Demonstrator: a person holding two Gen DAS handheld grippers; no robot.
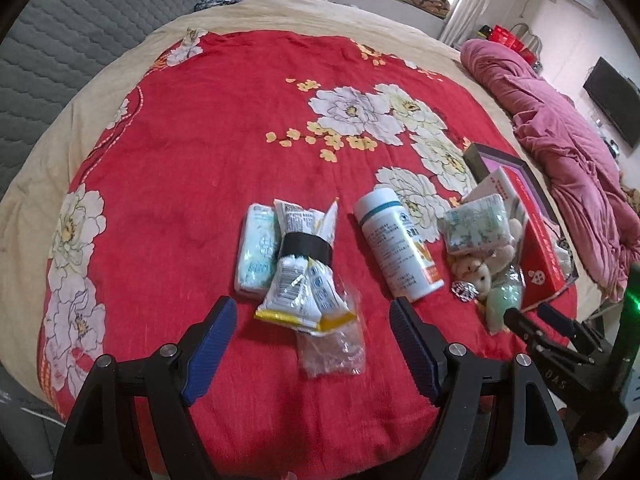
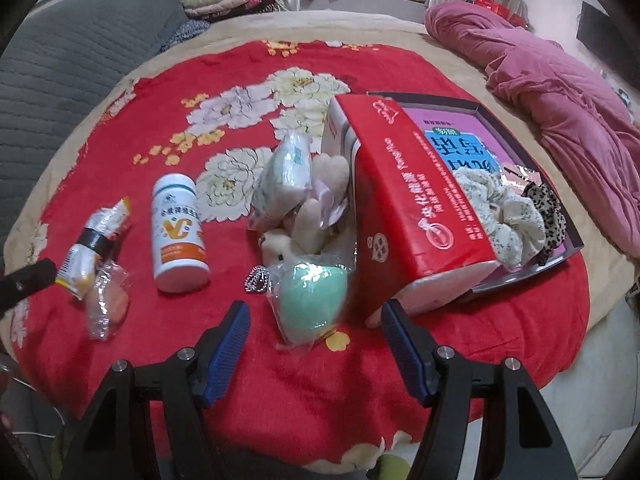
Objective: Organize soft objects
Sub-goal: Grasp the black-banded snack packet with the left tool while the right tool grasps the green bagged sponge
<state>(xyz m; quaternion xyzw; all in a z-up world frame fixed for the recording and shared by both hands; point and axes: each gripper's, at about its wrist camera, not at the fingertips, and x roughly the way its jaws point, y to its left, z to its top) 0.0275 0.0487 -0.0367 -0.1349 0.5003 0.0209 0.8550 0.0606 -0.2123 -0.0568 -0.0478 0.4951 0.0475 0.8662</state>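
Observation:
My left gripper (image 1: pixel 312 320) is open above a bundle of sachets (image 1: pixel 302 268) bound with black tape, beside a pale tissue pack (image 1: pixel 256 252) and a clear plastic bag (image 1: pixel 332 346). My right gripper (image 2: pixel 316 320) is open and empty just in front of a green sponge (image 2: pixel 312 300) in plastic wrap. Behind the sponge lie a cream plush toy (image 2: pixel 304 228) and a floral tissue pack (image 2: pixel 284 180). Two scrunchies (image 2: pixel 508 216) lie in the purple tray (image 2: pixel 480 108).
A white vitamin bottle (image 2: pixel 178 232) lies on the red floral quilt (image 1: pixel 200 128). A red tissue box (image 2: pixel 404 200) leans on the tray's left edge. A pink duvet (image 2: pixel 560 92) is heaped at the right. A grey headboard (image 1: pixel 60 40) stands at the left.

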